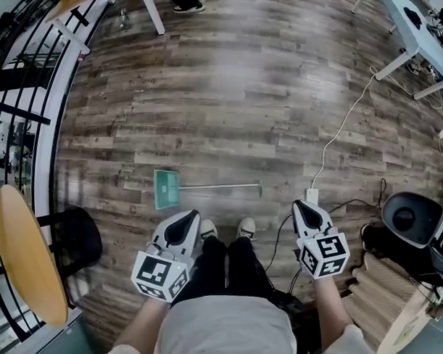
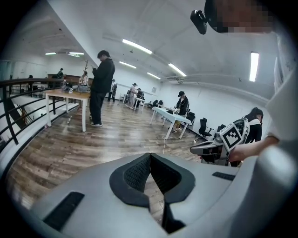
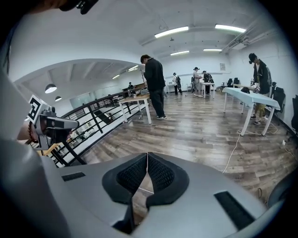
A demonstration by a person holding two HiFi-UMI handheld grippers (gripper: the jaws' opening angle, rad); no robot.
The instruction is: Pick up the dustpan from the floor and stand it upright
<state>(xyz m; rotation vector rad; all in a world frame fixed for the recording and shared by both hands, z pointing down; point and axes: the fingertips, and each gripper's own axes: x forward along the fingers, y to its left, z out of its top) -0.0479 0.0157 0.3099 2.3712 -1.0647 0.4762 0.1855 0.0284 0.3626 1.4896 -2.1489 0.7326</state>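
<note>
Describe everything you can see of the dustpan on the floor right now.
The dustpan lies flat on the wood floor, just ahead of the person's shoes. Its pan is a teal-green, roughly rectangular scoop that looks like plastic; a long, thin, pale handle runs from it toward the right of the head view. Only the floor touches it; the left tool and right tool, both shut, are clear of it.

Teal dustpan (image 1: 166, 189), silver handle (image 1: 222, 186), grey-brown plank floor (image 1: 240, 99), yellow tabletop (image 1: 24, 252), black chair (image 1: 80, 236).
</note>
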